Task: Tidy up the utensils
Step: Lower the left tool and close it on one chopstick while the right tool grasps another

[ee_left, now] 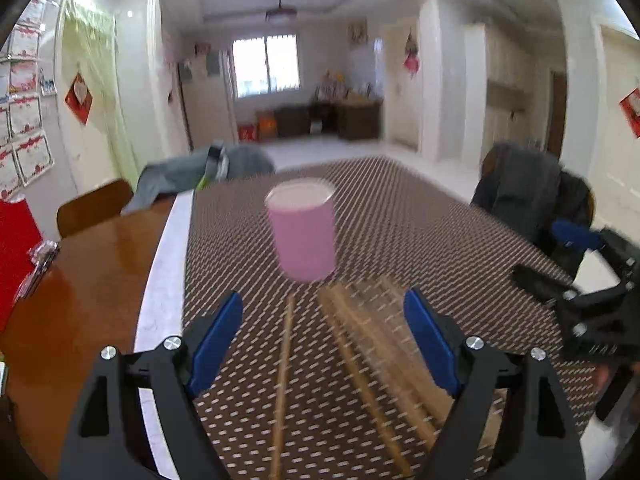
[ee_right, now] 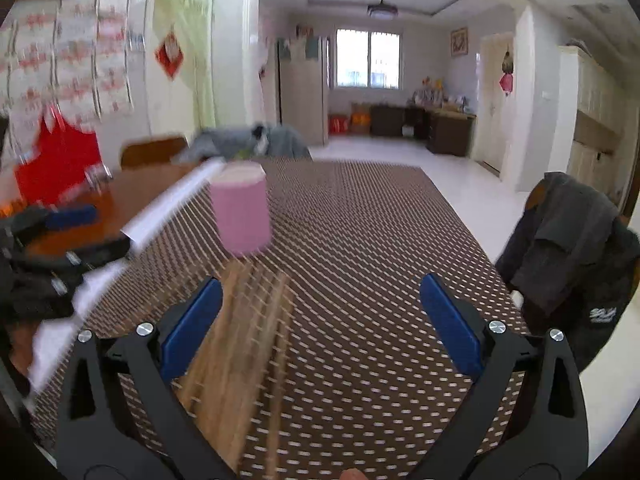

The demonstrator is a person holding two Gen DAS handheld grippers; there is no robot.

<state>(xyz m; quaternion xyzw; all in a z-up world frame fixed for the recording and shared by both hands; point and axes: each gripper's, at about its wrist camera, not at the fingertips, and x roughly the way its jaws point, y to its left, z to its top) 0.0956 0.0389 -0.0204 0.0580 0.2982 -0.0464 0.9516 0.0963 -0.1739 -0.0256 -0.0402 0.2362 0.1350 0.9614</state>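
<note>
Left gripper [ee_left: 324, 312] and right gripper [ee_right: 320, 300], both with jaws spread wide and holding nothing, above a patterned mat [ee_right: 380, 240]. Wooden chopsticks [ee_left: 372, 344] lie between the left fingers; pink cup [ee_left: 302, 228] upright just beyond.

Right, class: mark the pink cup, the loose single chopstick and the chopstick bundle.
pink cup [ee_left: 306, 240], left wrist view, side wall.
single chopstick [ee_left: 285, 356], left wrist view, mid-shaft.
chopstick bundle [ee_right: 240, 340], right wrist view, middle of the pile.

1 pink cup [ee_left: 303, 229], 1 lone chopstick [ee_left: 283, 376], blurred chopstick pile [ee_left: 376, 356], count unclear, 2 claws.
</note>
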